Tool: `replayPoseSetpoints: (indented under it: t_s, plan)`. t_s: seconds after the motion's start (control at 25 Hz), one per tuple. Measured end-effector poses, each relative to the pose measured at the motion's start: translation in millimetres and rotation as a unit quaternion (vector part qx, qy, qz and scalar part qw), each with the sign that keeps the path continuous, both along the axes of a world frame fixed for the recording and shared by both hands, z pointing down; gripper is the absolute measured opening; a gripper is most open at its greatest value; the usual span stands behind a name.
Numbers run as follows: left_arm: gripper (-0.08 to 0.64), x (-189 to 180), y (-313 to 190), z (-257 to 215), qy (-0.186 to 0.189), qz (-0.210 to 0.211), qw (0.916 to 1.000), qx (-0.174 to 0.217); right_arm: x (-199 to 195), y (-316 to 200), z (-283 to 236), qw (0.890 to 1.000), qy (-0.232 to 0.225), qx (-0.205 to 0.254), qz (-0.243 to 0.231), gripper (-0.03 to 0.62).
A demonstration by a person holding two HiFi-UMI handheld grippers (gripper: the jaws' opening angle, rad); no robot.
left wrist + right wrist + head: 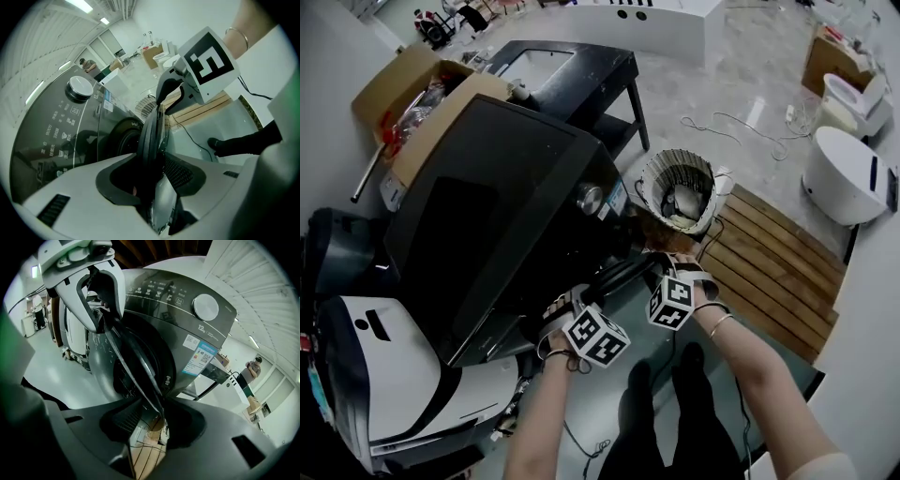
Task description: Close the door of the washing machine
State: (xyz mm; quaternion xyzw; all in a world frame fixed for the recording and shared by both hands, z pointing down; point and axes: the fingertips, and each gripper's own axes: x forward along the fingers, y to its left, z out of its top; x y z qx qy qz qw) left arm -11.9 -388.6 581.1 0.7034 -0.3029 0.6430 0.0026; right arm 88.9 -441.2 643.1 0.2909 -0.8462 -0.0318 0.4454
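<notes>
The dark grey washing machine [487,216] stands at centre left, its round door [623,272] swung part way out from the front. My left gripper [577,302] grips the door's rim from below and my right gripper [664,270] holds the rim further right. In the left gripper view the door rim [152,136] runs edge-on between the left gripper's [157,187] jaws, with the right gripper [165,93] clamped higher up. In the right gripper view the door edge [136,362] passes between the right gripper's [157,423] jaws, in front of the drum opening [140,357].
A woven basket [677,192] stands just right of the machine, beside a wooden slatted platform [769,262]. Behind are a black table [572,75] and an open cardboard box [412,94]. A white appliance [384,375] sits at lower left. Cables lie on the floor.
</notes>
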Motion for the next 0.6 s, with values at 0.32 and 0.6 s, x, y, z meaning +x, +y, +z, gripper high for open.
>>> replayPoseSetpoints:
  t_s: [0.32, 0.6]
  plan:
    - [0.196, -7, -26, 2, -0.005, -0.039, 0.9991, 0.018, -11, -33, 0, 0.999, -0.017, 0.006, -0.038, 0.137]
    - [0.196, -16, -45, 5, -0.011, -0.072, 0.997, 0.026, -22, -56, 3, 0.998, -0.024, 0.011, -0.065, 0.137]
